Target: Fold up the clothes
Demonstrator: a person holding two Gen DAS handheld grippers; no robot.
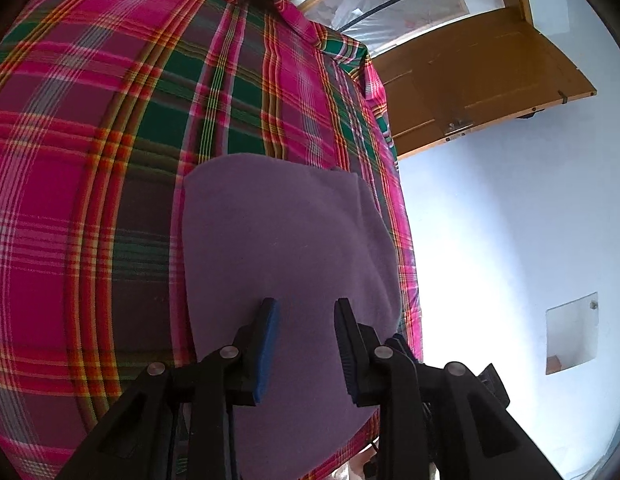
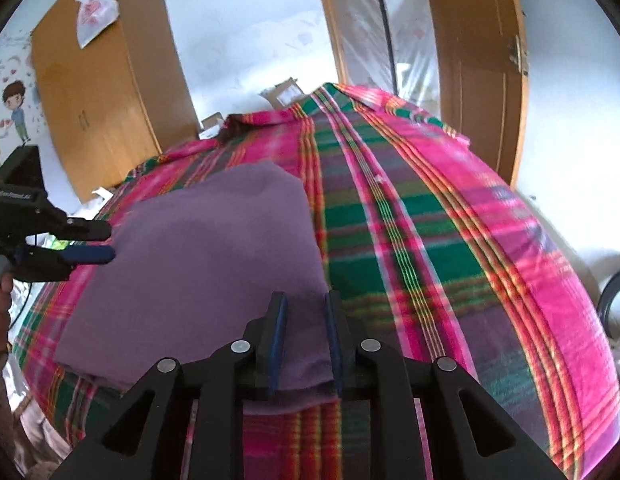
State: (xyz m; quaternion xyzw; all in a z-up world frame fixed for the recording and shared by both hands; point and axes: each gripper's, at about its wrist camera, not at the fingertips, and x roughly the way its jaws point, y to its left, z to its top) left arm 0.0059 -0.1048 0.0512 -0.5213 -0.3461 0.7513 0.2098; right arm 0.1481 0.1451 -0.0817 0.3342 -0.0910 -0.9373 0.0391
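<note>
A folded purple fleece cloth [image 1: 282, 240] lay flat on a bed covered by a pink, green and red plaid bedspread [image 1: 90, 160], near the bedspread's edge. The left tongs [image 1: 306, 308] hovered over the cloth's near end with the jaws apart, nothing between the blue pads. The right tongs [image 2: 306, 300] sat low at another corner of the cloth, jaws parted; the cloth's edge lay between them, but whether the pads touched it could not be told. Beyond the cloth the bedspread ran bare and wide to the far pillows. In the right wrist view, the left tongs [image 2: 90, 242] reached in from the cloth's left edge. Past the bed stood a brown wooden wardrobe [image 2: 98, 92] and an open wooden door [image 2: 473, 64], well apart from the cloth.
</note>
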